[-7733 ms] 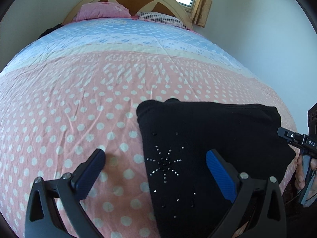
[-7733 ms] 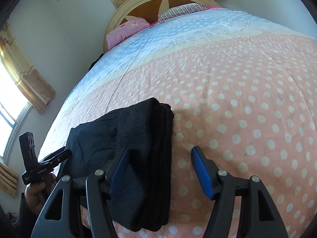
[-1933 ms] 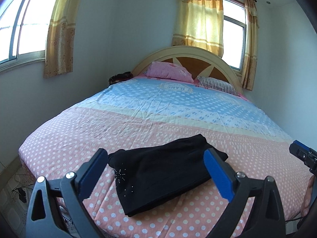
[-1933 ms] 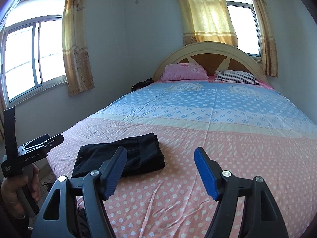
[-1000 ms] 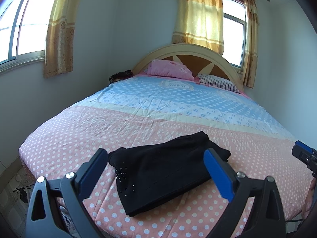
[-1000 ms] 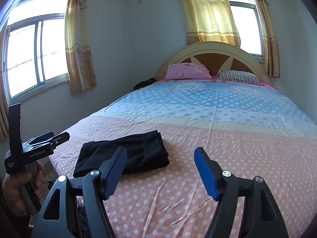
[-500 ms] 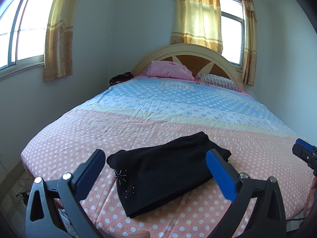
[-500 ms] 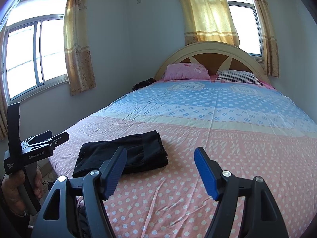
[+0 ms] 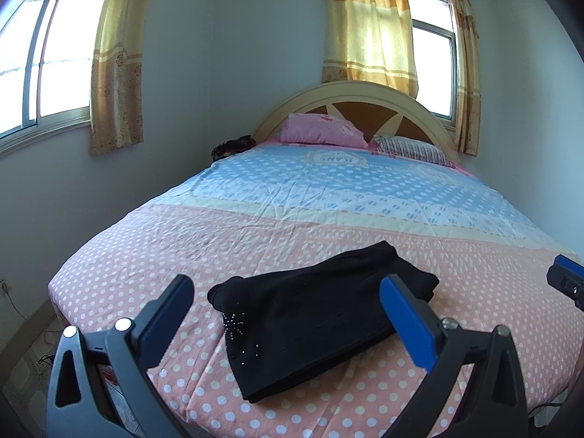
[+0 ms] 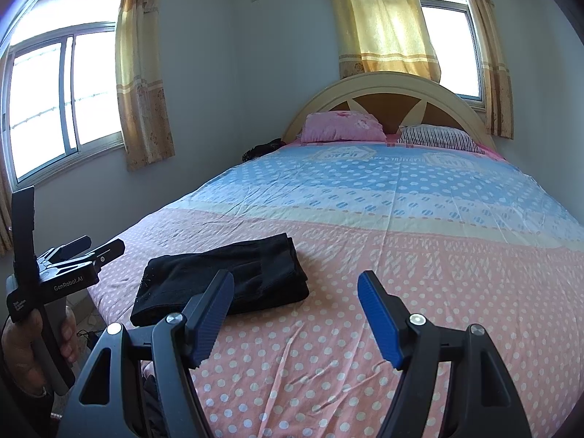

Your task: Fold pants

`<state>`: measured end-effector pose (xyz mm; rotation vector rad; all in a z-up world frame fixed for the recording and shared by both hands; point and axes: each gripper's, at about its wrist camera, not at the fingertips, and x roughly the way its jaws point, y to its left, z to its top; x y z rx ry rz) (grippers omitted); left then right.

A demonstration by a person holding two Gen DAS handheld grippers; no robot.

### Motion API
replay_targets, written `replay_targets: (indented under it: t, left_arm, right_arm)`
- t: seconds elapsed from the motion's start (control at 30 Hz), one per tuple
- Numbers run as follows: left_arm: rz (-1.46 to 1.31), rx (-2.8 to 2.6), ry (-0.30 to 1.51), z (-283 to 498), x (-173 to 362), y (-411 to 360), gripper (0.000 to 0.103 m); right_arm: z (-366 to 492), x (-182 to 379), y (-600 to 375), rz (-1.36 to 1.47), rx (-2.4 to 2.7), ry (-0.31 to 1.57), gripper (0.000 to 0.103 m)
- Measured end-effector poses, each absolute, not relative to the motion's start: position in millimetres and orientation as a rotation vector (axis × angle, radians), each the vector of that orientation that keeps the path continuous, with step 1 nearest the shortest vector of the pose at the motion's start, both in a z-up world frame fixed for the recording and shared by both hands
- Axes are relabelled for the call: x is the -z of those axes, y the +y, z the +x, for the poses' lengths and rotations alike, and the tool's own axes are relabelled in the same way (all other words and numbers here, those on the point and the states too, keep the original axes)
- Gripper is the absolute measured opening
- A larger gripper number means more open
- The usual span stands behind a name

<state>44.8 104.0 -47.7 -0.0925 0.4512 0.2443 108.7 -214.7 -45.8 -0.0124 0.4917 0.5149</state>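
The bed (image 9: 292, 241) fills my view, its dotted pink and blue cover spread wide up to the headboard at twelve o'clock. Near its foot edge lie the black pants (image 9: 314, 314), already folded into a thick, squarish packet, with a small cluster of sparkly studs (image 9: 237, 328) on the corner toward eight o'clock. From my right-hand camera the same packet sits at about ten o'clock, well apart from that claw.

My left gripper (image 9: 292, 314) hangs above the packet with its jaws spread wide and nothing between the pads; my right gripper (image 10: 295, 314) is likewise gaping over bare cover, holding nothing.

I judge the folding done, or very nearly. The cloth looks soft, limp and light, so the layers would slide and sag if I lifted one edge alone. If I must move it, I would pinch through all layers at the thick folded edge toward two o'clock, away from the studs, and support the opposite side too.
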Motion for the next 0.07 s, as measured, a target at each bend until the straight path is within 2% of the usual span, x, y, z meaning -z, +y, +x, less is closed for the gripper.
replay_targets:
  t: [0.07]
  left_arm:
    - [-0.083,-0.240,0.456,45.6,48.7,102.5,0.103]
  right_arm:
    - [108.9,45.9,-214.8,-0.013,-0.515,0.492,0.071]
